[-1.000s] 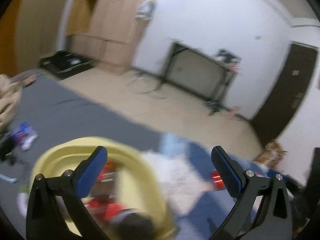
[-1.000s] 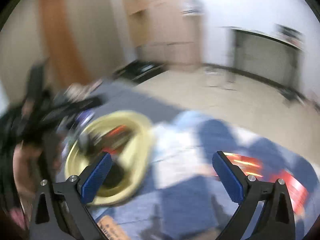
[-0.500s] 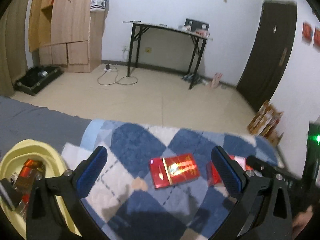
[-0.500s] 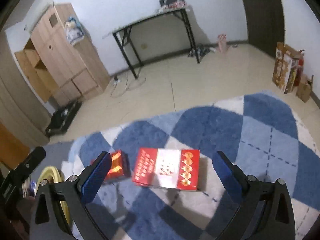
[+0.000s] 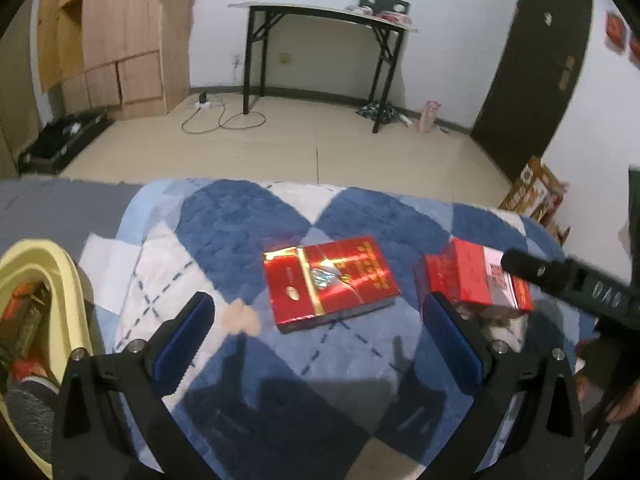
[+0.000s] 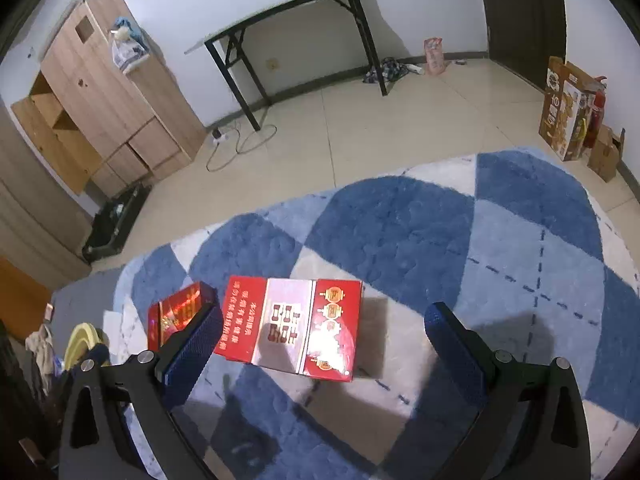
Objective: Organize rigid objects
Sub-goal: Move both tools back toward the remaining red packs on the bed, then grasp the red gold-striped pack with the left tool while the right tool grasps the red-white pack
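Two red boxes lie on a blue and white checked rug [image 5: 248, 216]. A glossy red and gold box [image 5: 330, 282] lies just ahead of my open, empty left gripper [image 5: 320, 340]. A red and white box [image 6: 290, 334] lies just ahead of my open, empty right gripper [image 6: 320, 348]. The glossy box [image 6: 180, 312] shows at the left in the right wrist view, partly behind a finger. The red and white box [image 5: 476, 280] shows at the right in the left wrist view. A yellow basin [image 5: 44, 264] holding several items sits at the left.
The rug [image 6: 440, 232] lies over a grey sheet [image 5: 60, 204]. Beyond it are tiled floor, a black folding table [image 5: 320, 16], a wooden cabinet [image 5: 120, 40], a dark door [image 5: 536, 64] and cardboard boxes [image 6: 568, 112] at the right wall. The other gripper's arm [image 5: 580, 288] crosses at the right.
Both grippers have swung right from the yellow basin to the two red boxes and come closer to them. Both stay open.
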`<state>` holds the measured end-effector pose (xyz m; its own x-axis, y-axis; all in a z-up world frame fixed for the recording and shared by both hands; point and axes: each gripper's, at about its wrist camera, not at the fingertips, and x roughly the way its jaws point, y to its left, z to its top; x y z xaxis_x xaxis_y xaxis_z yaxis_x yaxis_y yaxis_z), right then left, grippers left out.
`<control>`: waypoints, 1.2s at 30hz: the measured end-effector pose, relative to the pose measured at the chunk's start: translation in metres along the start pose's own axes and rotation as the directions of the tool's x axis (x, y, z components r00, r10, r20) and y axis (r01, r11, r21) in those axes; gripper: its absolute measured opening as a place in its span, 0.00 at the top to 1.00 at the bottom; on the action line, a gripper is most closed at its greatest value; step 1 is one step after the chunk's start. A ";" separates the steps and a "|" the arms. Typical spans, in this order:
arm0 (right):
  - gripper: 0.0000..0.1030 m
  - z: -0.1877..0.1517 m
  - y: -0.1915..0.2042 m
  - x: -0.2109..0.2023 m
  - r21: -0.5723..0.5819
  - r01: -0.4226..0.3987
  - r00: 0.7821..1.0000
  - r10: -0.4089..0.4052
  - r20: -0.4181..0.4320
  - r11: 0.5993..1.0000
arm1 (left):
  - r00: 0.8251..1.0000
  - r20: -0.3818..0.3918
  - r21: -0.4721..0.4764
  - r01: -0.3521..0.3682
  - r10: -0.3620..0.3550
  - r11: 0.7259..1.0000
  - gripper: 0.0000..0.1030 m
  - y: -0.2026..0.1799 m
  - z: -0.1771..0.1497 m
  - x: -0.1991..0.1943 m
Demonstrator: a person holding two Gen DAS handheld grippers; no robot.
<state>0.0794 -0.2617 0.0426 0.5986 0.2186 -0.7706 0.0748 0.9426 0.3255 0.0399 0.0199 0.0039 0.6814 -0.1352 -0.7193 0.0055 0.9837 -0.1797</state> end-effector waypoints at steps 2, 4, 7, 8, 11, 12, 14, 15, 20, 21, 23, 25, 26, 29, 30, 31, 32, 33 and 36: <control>0.00 -0.002 0.003 0.008 -0.002 0.019 1.000 -0.019 -0.018 1.000 | 1.000 -0.012 -0.012 0.003 -0.003 1.000 0.00 0.004 0.000 0.005; 0.00 -0.003 0.008 0.016 -0.022 0.022 0.999 -0.023 -0.039 1.000 | 1.000 -0.027 0.033 0.005 -0.004 0.999 0.00 -0.001 -0.004 0.008; 0.00 -0.005 0.017 0.020 -0.036 0.025 0.999 -0.026 -0.048 0.999 | 1.000 0.022 0.149 -0.001 -0.002 0.989 0.00 -0.016 -0.009 0.005; 0.00 -0.006 0.021 0.019 -0.046 0.026 0.999 -0.028 -0.047 0.999 | 1.000 0.026 0.163 -0.008 0.004 0.987 0.00 -0.018 -0.009 0.005; 0.00 -0.008 0.033 0.015 -0.085 0.022 1.000 -0.024 -0.015 0.996 | 1.000 0.005 0.153 0.011 -0.012 0.988 0.00 -0.022 -0.010 0.014; 0.00 -0.008 0.036 0.015 -0.093 0.027 1.000 -0.028 -0.012 0.995 | 1.000 -0.005 0.156 0.011 -0.010 0.988 0.00 -0.024 -0.010 0.017; 0.00 -0.010 0.040 0.019 -0.104 0.024 0.999 -0.027 -0.023 0.994 | 1.000 -0.018 0.153 0.003 0.000 0.988 0.00 -0.026 -0.010 0.024; 0.00 -0.011 0.041 0.021 -0.106 0.029 0.999 -0.032 -0.027 0.994 | 1.000 -0.024 0.147 0.004 -0.001 0.989 0.00 -0.026 -0.010 0.027; 0.00 -0.010 0.039 0.019 -0.093 0.041 0.999 -0.043 -0.013 0.995 | 0.998 -0.057 0.101 -0.014 0.020 0.995 0.00 -0.028 -0.012 0.042; 0.00 -0.010 0.038 0.018 -0.089 0.039 0.999 -0.040 -0.011 0.995 | 0.998 -0.060 0.090 -0.016 0.022 0.996 0.00 -0.027 -0.013 0.044; 0.00 -0.010 0.036 0.019 -0.080 0.038 0.999 -0.039 -0.015 0.996 | 0.997 -0.066 0.063 -0.031 0.036 0.998 0.00 -0.025 -0.013 0.048; 0.00 -0.010 0.035 0.019 -0.078 0.041 0.999 -0.043 -0.018 0.996 | 0.997 -0.069 0.053 -0.026 0.030 0.998 0.00 -0.025 -0.014 0.050; 0.00 -0.010 0.035 0.020 -0.078 0.042 0.999 -0.044 -0.019 0.996 | 0.998 -0.064 0.056 -0.026 0.029 0.998 0.00 -0.025 -0.014 0.050; 0.00 -0.010 0.035 0.020 -0.072 0.039 0.999 -0.040 -0.017 0.997 | 0.997 -0.054 0.058 -0.048 0.051 0.997 0.00 -0.027 -0.015 0.054; 0.01 -0.009 0.035 0.020 -0.072 0.039 0.999 -0.041 -0.018 0.997 | 0.997 -0.054 0.050 -0.055 0.058 0.997 0.00 -0.027 -0.015 0.056; 0.00 -0.010 0.035 0.020 -0.073 0.039 0.999 -0.041 -0.019 0.997 | 0.997 -0.053 0.039 -0.058 0.060 0.998 0.00 -0.027 -0.014 0.058; 0.00 -0.010 0.035 0.022 -0.073 0.042 0.999 -0.043 -0.022 0.996 | 0.997 -0.051 0.027 -0.060 0.062 0.998 0.00 -0.027 -0.014 0.059; 0.00 -0.010 0.035 0.023 -0.074 0.044 0.999 -0.046 -0.025 0.996 | 0.997 -0.043 0.010 -0.057 0.058 0.998 0.00 -0.025 -0.013 0.060; 0.00 -0.010 0.035 0.026 -0.074 0.051 0.998 -0.053 -0.030 0.996 | 0.999 -0.022 -0.021 -0.048 0.047 0.999 0.00 -0.023 -0.014 0.063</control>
<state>0.0895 -0.2199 0.0280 0.5692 0.1758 -0.8032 0.0459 0.9685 0.2446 0.0726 -0.0124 -0.0466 0.6643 -0.0912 -0.7419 -0.0427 0.9863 -0.1594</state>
